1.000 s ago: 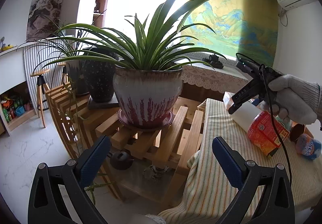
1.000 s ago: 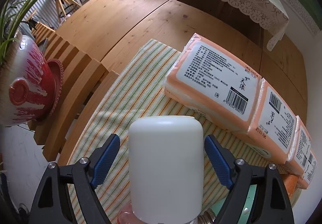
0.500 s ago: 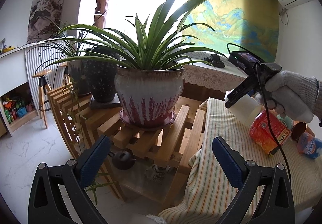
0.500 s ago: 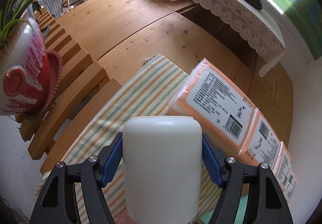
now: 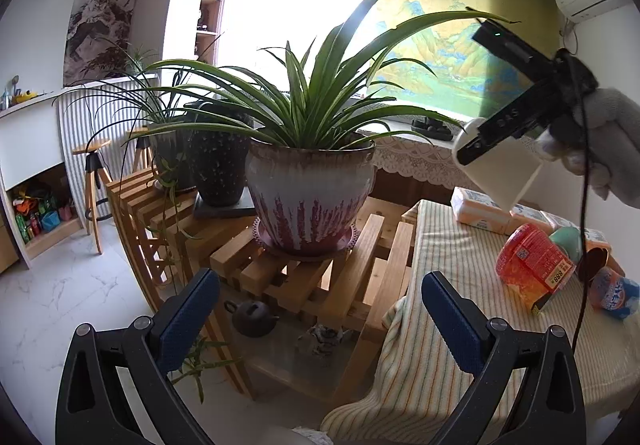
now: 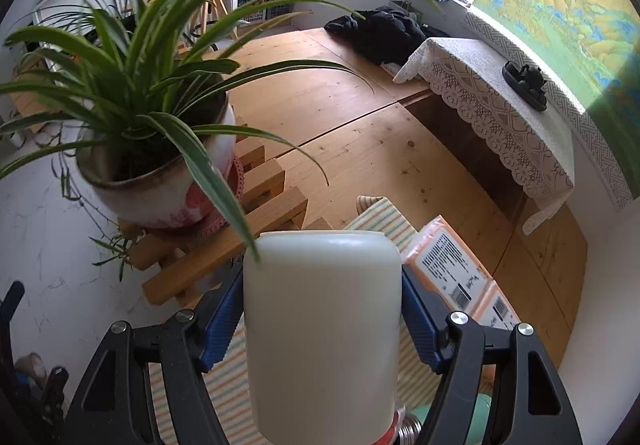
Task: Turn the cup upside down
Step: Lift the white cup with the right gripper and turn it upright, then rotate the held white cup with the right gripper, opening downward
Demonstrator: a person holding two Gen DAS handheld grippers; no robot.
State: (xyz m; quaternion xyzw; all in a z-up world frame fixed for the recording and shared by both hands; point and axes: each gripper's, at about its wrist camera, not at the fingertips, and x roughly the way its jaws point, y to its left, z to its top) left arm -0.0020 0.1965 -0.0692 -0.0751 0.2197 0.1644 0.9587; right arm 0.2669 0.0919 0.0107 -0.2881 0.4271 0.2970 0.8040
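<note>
A plain white cup (image 6: 322,329) fills the lower middle of the right wrist view. My right gripper (image 6: 322,321) is shut on it, one blue pad on each side. In the left wrist view the same cup (image 5: 498,169) hangs tilted in the air at the right, above the striped tablecloth (image 5: 452,329), held by a gloved hand. My left gripper (image 5: 320,319) is open and empty, low over the wooden plant stand, away from the cup.
A large spider plant in a red-and-white pot (image 5: 310,201) stands on a slatted wooden stand (image 5: 320,281) left of the table. Orange tissue packs (image 5: 478,211), an orange jar (image 5: 532,265) and other lying containers (image 5: 614,293) are on the cloth.
My right gripper closed on the cup, lifted it off the table and is tilting it. My left gripper stayed where it was.
</note>
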